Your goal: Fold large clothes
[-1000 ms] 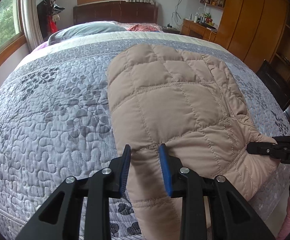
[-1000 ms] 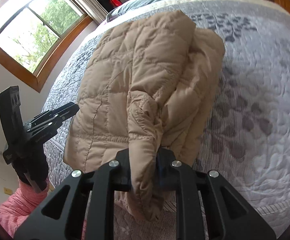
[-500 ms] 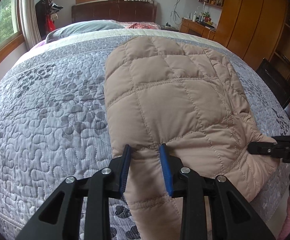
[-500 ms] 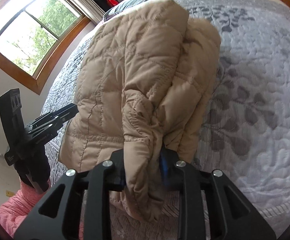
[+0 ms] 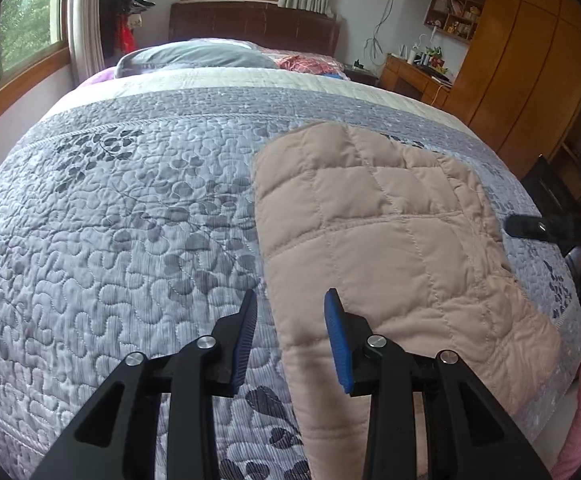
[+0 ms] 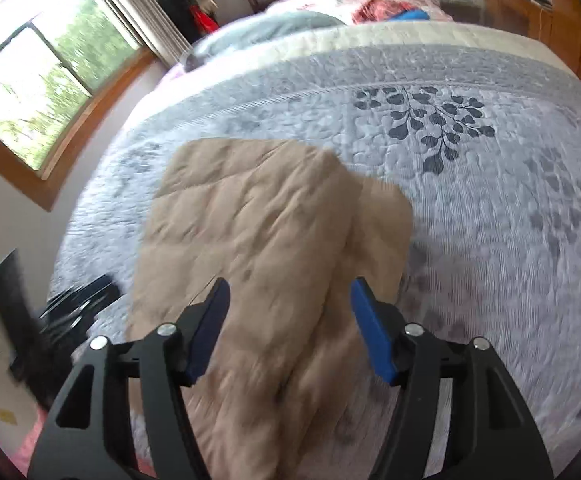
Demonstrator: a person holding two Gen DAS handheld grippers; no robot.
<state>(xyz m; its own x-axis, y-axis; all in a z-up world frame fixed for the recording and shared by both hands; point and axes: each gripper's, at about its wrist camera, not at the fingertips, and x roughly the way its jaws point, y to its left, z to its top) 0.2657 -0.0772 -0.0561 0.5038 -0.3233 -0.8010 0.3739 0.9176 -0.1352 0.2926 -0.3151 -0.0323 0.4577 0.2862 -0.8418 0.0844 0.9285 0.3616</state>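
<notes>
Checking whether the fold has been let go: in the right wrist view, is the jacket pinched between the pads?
No, the right hand-held gripper is opening, its pads clear of the tan quilted jacket.

We see a bed [image 5: 130, 240] covered by a grey quilted bedspread [image 6: 510, 220] with dark leaf prints. A folded tan padded jacket [image 5: 390, 240] lies flat on it near the foot edge. At the far end rest a grey pillow [image 5: 194, 56] and some red fabric [image 5: 310, 62].

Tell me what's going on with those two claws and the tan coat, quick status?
Left gripper opening, nothing pinched. Right gripper opening, nothing pinched. Tan quilted jacket lies folded on the grey quilted bedspread. Nothing in the way.
</notes>
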